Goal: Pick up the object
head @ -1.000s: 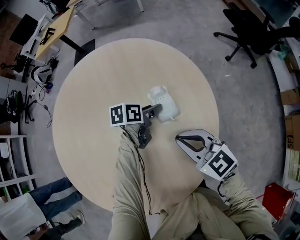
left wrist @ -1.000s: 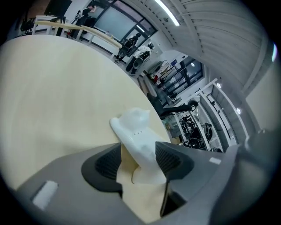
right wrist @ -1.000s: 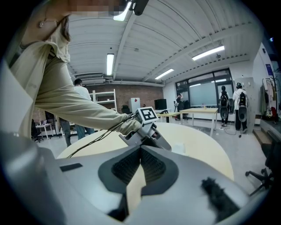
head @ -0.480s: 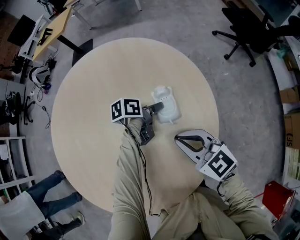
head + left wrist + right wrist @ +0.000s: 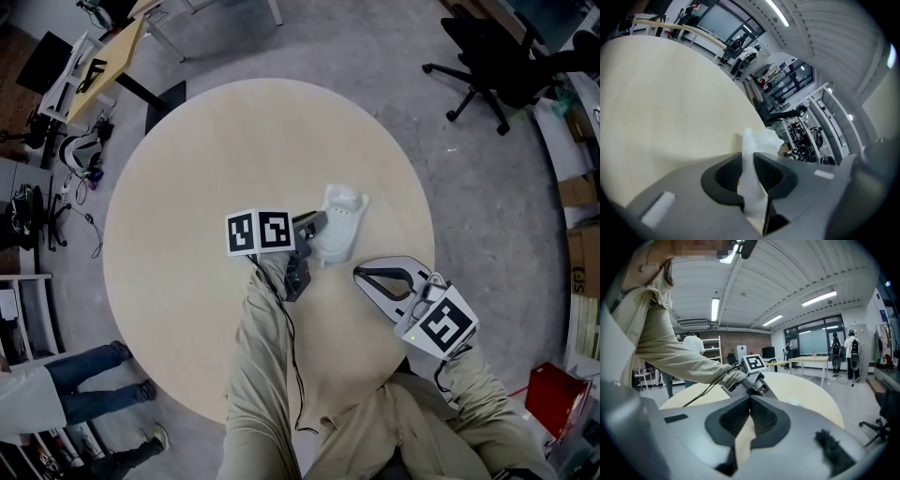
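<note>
Scooted the white object (image 5: 342, 225) rightward and spun it a bit since a second ago, with the left tongs (image 5: 317, 225) tagging along.

Closing the left tongs now on a thin edge of it, with the pads against both faces and the bulk seemingly down on the table (image 5: 187, 187), near the middle. Keeping the right tongs (image 5: 360, 275) pressed together on nothing, off by the near rim, well apart. For a clean pick, probably best to finish the squeeze before lifting. Go easy on that thin, likely bendy edge, and bite deeper rather than at the very lip. Then lift straight up and slow, to avoid a swing or a slip.
</note>
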Demonstrator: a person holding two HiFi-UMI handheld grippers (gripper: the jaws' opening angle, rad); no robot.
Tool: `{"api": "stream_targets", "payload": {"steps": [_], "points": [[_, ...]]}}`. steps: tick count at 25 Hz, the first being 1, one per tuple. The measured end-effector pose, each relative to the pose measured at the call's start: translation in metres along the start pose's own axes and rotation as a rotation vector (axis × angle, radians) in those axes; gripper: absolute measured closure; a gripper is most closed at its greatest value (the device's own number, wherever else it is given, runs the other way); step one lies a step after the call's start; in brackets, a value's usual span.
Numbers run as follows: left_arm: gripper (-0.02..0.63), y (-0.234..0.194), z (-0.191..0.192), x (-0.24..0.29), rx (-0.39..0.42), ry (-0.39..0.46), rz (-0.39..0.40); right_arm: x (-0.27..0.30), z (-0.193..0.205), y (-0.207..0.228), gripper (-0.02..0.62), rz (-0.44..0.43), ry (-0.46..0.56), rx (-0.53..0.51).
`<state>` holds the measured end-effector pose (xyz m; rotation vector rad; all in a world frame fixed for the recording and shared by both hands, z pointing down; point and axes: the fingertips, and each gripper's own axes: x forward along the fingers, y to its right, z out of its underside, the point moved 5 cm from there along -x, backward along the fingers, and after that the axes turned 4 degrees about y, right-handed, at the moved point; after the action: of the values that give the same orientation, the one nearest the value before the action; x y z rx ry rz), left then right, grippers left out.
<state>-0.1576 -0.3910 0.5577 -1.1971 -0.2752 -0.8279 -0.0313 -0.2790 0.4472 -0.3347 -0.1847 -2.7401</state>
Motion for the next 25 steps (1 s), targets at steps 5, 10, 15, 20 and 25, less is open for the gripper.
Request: {"api": "stream_targets", "payload": {"steps": [5,10,15,20,25], "points": [[0.525,0.001,0.002,-0.02,0.013,0.072,0.001,-0.002,-0.001,-0.004,0.592,-0.011,-0.001,-0.006],[0.525,0.009,0.001,-0.05,0.184,0.18,-0.068,0.001,-0.008,-0.008,0.592,-0.03,0.015,-0.017],[0.523,0.03,0.007,-0.08,0.371,0.273,-0.131,0.002,-0.015,-0.012,0.592,-0.052,0.018,-0.037],[0.525,0.05,0.022,-0.109,0.511,0.356,-0.172,0.001,-0.029,-0.016,0.592,-0.072,0.036,-0.067],[0.524,0.07,0.038,-0.137,0.589,0.446,-0.191,-0.003,-0.039,-0.025,0.592,-0.086,0.043,-0.085]]}}
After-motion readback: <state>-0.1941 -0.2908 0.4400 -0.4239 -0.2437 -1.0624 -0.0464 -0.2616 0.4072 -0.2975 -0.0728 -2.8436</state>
